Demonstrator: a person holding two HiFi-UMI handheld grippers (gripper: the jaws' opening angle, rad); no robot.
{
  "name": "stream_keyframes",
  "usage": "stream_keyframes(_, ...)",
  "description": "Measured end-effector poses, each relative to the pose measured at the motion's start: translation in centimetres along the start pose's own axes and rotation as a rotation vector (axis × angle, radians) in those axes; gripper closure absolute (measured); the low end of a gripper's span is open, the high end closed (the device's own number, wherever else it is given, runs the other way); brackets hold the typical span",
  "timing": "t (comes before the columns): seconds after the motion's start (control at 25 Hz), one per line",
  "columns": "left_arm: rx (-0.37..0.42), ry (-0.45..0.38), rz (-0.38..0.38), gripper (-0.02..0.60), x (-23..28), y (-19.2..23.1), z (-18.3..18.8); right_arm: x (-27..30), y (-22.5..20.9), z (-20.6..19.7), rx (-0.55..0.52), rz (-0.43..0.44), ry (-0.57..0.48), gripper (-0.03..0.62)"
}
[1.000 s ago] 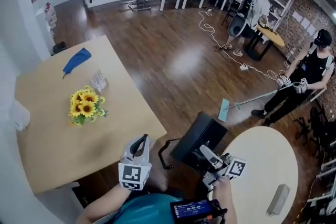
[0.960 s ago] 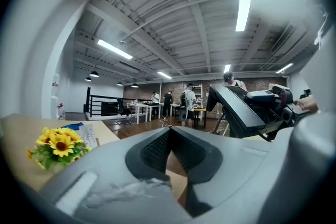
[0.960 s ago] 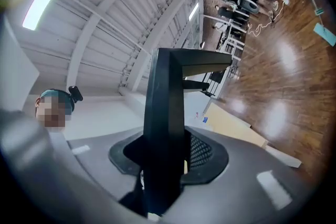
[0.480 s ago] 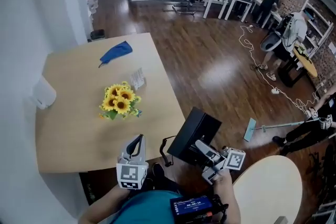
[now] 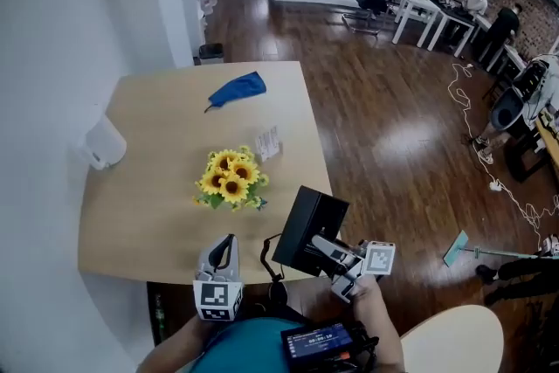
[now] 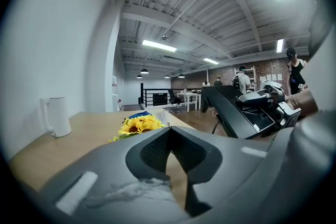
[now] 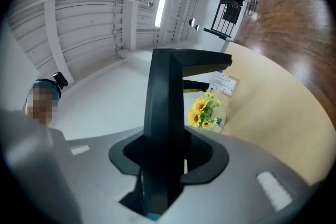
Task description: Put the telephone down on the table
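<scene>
The black telephone (image 5: pixel 306 231) hangs tilted over the near right corner of the wooden table (image 5: pixel 140 205), and my right gripper (image 5: pixel 325 251) is shut on its edge. In the right gripper view the telephone (image 7: pixel 165 107) stands as a dark slab clamped between the jaws of the right gripper (image 7: pixel 167 157). Its curly cord (image 5: pixel 265 252) hangs at its left. My left gripper (image 5: pixel 227 244) sits at the table's front edge, shut with nothing in it. In the left gripper view its tips (image 6: pixel 169 132) meet, with the telephone (image 6: pixel 236 113) to the right.
On the table are a bunch of sunflowers (image 5: pixel 231 180) in the middle, a small printed card (image 5: pixel 268 142) behind it, a blue cloth (image 5: pixel 238 89) at the far side and a white jug (image 5: pixel 103 143) at the left edge. A white wall runs along the left.
The view has swung left, so the wooden table now fills the middle. Both grippers have come up to its near edge, and the telephone has moved from over the floor to the table's corner.
</scene>
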State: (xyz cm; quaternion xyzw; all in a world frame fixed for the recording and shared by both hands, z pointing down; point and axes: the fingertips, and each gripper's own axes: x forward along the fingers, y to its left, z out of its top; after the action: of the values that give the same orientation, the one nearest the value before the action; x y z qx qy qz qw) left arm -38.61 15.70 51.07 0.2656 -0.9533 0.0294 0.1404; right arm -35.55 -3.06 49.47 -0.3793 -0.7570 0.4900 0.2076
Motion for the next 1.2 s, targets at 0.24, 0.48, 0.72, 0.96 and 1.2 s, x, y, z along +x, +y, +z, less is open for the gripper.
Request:
stream_keyframes(0.24,-0.005,0.041,0.079,0.571,1.3,1.7,-0.9,2.4,-4.4,-0.4,0.055,0.013,0.121,0.444)
stream_keyframes(0.48,-0.022,0.088,0.125,0.571,2.4,2.7,-2.3,3.7,-7.7,-0.7,0.079,0.026,0.185,0.444)
stream_keyframes(0.72,-0.024,0.127,0.153,0.571,2.9,2.8,-2.9,4.0,-10.1,-0.9,0.124,0.019,0.227,0.444)
stream_keyframes(0.96,-0.013,0.155,0.175,0.571,4.1,3.0,-3.2,4.2,-12.1,-1.3,0.153,0.024,0.279,0.444)
stream_keyframes(1.2,-0.010,0.203,0.166,0.571,4.9,2.6,-5.0,4.7,-14.5,-2.0,0.174,0.015,0.310,0.444)
